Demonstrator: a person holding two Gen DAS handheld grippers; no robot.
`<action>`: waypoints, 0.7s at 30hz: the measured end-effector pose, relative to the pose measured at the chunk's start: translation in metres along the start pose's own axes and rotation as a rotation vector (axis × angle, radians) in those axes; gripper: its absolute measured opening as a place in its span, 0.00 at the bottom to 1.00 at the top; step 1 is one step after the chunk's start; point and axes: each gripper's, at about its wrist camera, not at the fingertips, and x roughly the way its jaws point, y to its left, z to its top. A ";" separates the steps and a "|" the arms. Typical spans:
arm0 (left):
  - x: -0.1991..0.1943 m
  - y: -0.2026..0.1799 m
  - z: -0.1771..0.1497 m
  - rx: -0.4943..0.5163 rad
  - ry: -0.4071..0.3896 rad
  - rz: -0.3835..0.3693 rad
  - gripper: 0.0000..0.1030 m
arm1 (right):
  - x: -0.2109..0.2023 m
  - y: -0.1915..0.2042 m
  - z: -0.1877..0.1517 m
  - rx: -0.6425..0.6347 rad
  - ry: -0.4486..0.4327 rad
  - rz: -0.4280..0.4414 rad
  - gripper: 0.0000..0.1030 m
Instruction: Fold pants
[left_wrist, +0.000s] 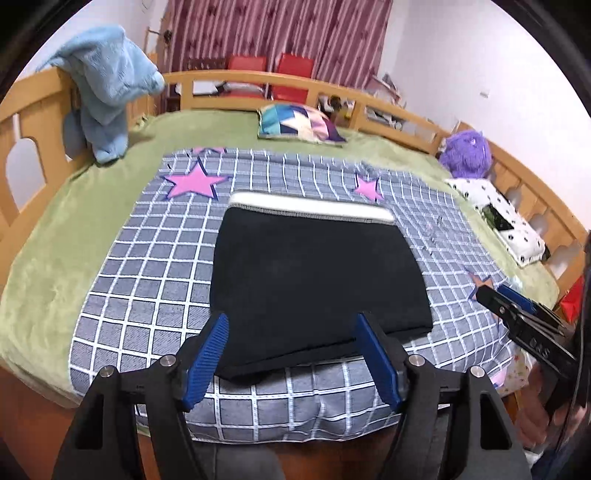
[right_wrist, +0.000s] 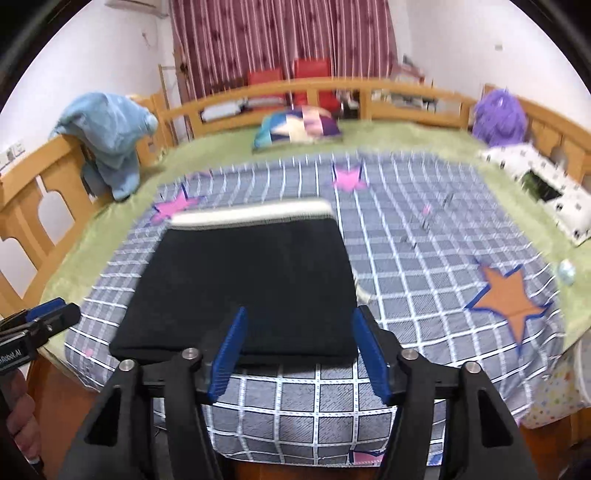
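Observation:
The black pants (left_wrist: 314, 280) lie folded into a flat rectangle on the blue checked blanket (left_wrist: 147, 280), white waistband (left_wrist: 310, 206) at the far edge. They also show in the right wrist view (right_wrist: 247, 280). My left gripper (left_wrist: 291, 321) is open and empty, held just above the near edge of the pants. My right gripper (right_wrist: 297, 314) is open and empty, over the near right part of the pants. The right gripper shows at the right edge of the left wrist view (left_wrist: 495, 295). The left gripper shows at the left edge of the right wrist view (right_wrist: 55, 314).
The bed has a wooden rail (left_wrist: 258, 79) around a green cover (left_wrist: 48, 240). A blue towel (left_wrist: 107, 85) hangs on the left rail. A patchwork cushion (left_wrist: 299, 123), a purple plush toy (left_wrist: 467, 153) and a white spotted pillow (left_wrist: 498, 218) lie at the far and right sides.

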 end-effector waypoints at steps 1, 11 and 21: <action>-0.006 -0.003 -0.002 0.001 -0.013 0.012 0.68 | -0.007 0.001 0.002 -0.002 -0.010 0.001 0.58; -0.031 -0.037 -0.010 0.063 -0.043 0.103 0.76 | -0.066 0.000 -0.011 -0.038 -0.078 -0.064 0.91; -0.044 -0.057 -0.017 0.097 -0.058 0.143 0.82 | -0.084 0.000 -0.015 -0.050 -0.079 -0.089 0.93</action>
